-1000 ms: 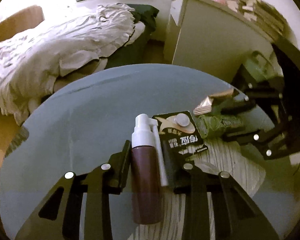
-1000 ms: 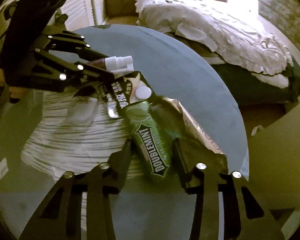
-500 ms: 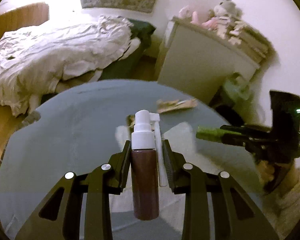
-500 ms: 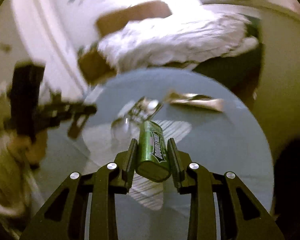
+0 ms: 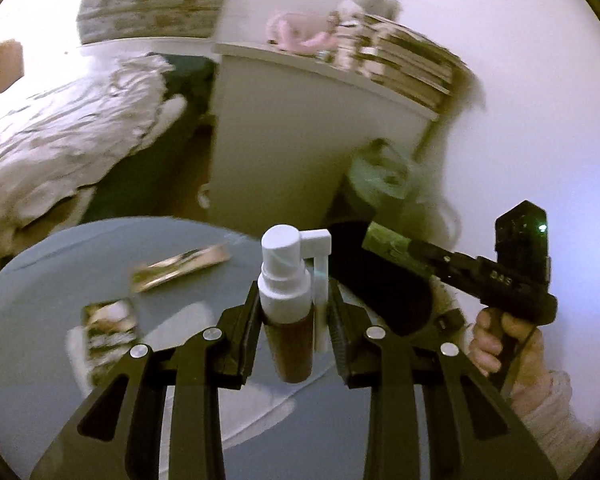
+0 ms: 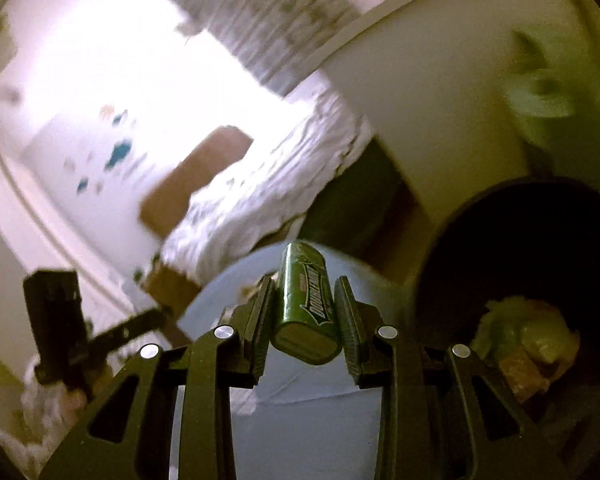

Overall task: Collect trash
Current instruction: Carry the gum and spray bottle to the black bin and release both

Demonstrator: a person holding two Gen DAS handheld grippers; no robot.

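Note:
My left gripper [image 5: 294, 312] is shut on a brown spray bottle [image 5: 288, 316] with a white pump head, held above the round blue table [image 5: 60, 264]. My right gripper [image 6: 304, 304] is shut on a green Doublemint gum pack [image 6: 306, 312]; the pack also shows in the left wrist view [image 5: 388, 242], held over the dark trash bin [image 5: 380, 280]. The bin's opening [image 6: 540, 264] is to the right in the right wrist view, with trash [image 6: 528, 344] inside. A gold wrapper [image 5: 180, 268] and a black packet [image 5: 108, 324] lie on the table.
A white cabinet [image 5: 292, 136] topped with books stands behind the table and bin. A bed with rumpled white bedding [image 5: 60, 140] is at the left. The hand holding the right gripper [image 5: 496, 340] is at the right.
Both grippers have lifted their items off the table and swung right toward the bin. The gum pack has moved from above the table to over the bin.

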